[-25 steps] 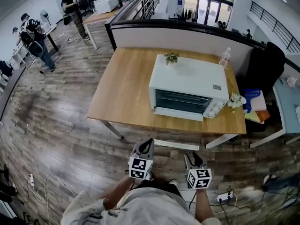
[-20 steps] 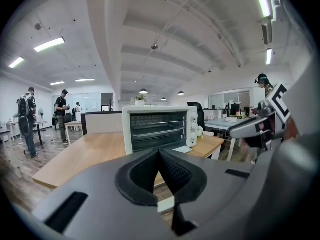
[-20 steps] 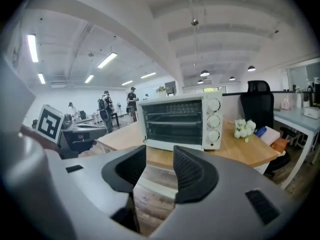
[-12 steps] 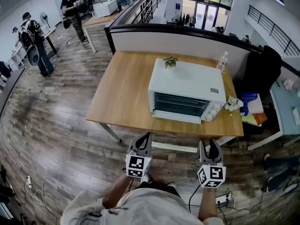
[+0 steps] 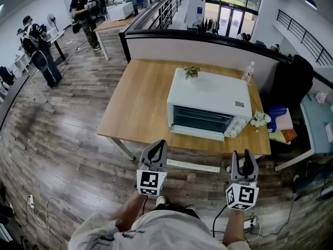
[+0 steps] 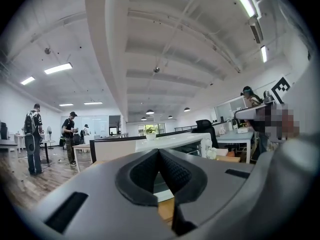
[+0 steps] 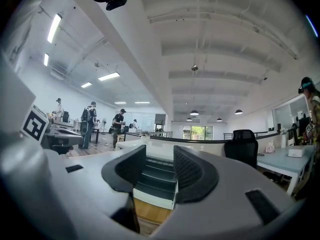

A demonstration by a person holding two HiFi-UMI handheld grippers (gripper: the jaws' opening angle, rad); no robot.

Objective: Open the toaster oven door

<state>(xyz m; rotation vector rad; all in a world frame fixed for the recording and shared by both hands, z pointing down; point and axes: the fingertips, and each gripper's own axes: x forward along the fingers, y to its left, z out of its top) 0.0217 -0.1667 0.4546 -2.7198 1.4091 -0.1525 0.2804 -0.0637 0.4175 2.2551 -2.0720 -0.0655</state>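
White toaster oven (image 5: pixel 208 100) stood on the counter (image 5: pixel 135 108), its door (image 5: pixel 202 120) closed. Left tool (image 5: pixel 158 149) was closed and empty. Right tool (image 5: pixel 244 159) was partly open and empty. Both were well apart from the oven. The door was probably rigid, light and hinged, best gripped at its edge rail.

Open-plan office: wood-plank floor (image 5: pixel 62 134) under a white beamed ceiling (image 7: pixel 220 44).
A wooden table (image 5: pixel 135 103) stood ahead of the jaws, with a low dark-capped partition (image 5: pixel 197 48) just beyond it and bright glass doors (image 5: pixel 229 9) farther off. Right of the jaws were a black office chair (image 5: pixel 294 79) and a pale desk (image 5: pixel 316 111). Strip lights (image 6: pixel 57 68) glowed overhead.
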